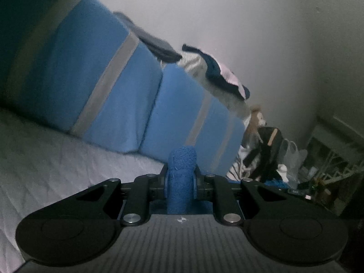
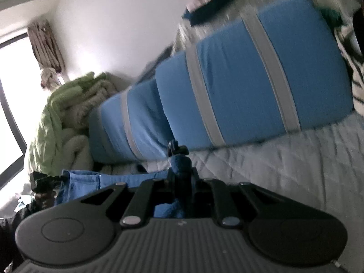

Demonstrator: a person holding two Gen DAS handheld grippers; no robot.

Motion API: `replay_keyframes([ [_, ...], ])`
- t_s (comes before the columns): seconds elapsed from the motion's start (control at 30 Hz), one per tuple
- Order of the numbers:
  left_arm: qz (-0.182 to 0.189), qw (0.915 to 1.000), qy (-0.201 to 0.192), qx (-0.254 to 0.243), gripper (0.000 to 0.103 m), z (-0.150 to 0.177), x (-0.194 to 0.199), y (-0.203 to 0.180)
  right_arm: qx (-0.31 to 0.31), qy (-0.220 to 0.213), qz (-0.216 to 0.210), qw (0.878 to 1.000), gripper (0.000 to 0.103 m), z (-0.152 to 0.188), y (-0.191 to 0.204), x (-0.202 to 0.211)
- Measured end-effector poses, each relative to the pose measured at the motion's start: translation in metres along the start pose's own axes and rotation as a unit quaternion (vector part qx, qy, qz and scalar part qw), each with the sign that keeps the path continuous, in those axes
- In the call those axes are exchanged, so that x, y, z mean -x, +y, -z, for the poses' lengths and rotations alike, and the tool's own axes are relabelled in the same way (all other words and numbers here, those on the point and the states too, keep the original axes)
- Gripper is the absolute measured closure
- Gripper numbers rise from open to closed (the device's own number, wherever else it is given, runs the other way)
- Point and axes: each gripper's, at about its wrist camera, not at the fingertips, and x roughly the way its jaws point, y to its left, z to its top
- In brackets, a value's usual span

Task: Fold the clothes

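Left wrist view
Left claw [image 1: 182,159]: nearly closed, both jaws pinching a bunched fold of blue cloth [image 1: 180,182] that rises between them.
Blue cloth: fuzzy, dark blue; held at the claw, above the near edge of the bed [image 1: 56,166].
Bed: pale quilted cover, filling the near left of the view.
Pillows [image 1: 95,79]: two, blue with grey stripes, leaning side by side at the far side of the bed.
Clothes pile [image 1: 218,77]: dark and pale items lying behind and on top of the pillows, against the wall.
Clutter [image 1: 268,150]: dark items and bags at the far right; details too blurred to tell.

Right wrist view
Right claw [image 2: 179,159]: almost fully closed, jaws gripping another bunch of the same blue cloth [image 2: 179,168].
Blue cloth: runs from this claw leftward to the other claw [image 2: 43,180], visible at the near left, hanging as a lighter blue sheet between the two.
Pillows [image 2: 238,79]: beyond the claw, on the bed [image 2: 284,170].
Green blanket [image 2: 56,113]: heaped at the left, beside the window [image 2: 11,91].
Striped cloth [image 2: 357,79]: at the far right edge.
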Motion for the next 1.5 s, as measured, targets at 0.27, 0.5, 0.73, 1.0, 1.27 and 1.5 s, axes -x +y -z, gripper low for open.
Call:
replay_keyframes([
  [0.27,-0.065,0.9978,-0.004,-0.009,0.085,-0.009,-0.029,0.007,-0.01,-0.005,0.028,1.0,0.091,-0.013,-0.009,-0.027],
  [0.5,-0.091,0.9958,-0.002,0.003,0.085,-0.019,-0.05,0.025,-0.011,-0.007,0.06,0.998,0.091,-0.022,-0.016,-0.049],
  [0.73,-0.133,0.9908,0.008,0.025,0.085,-0.03,-0.085,0.044,-0.019,-0.007,0.092,0.996,0.091,-0.031,-0.023,-0.079],
  [1.0,-0.219,0.9672,0.128,0.004,0.085,0.001,-0.134,0.068,-0.018,0.078,0.179,0.981,0.091,-0.015,-0.041,-0.131],
  [1.27,-0.224,0.9673,0.116,0.026,0.067,-0.003,-0.13,0.068,-0.027,0.079,0.194,0.977,0.071,-0.011,-0.042,-0.13],
  [1.5,-0.299,0.9504,0.067,0.054,0.037,-0.022,-0.105,0.063,-0.025,0.043,0.234,0.971,0.0,-0.019,-0.032,-0.11],
])
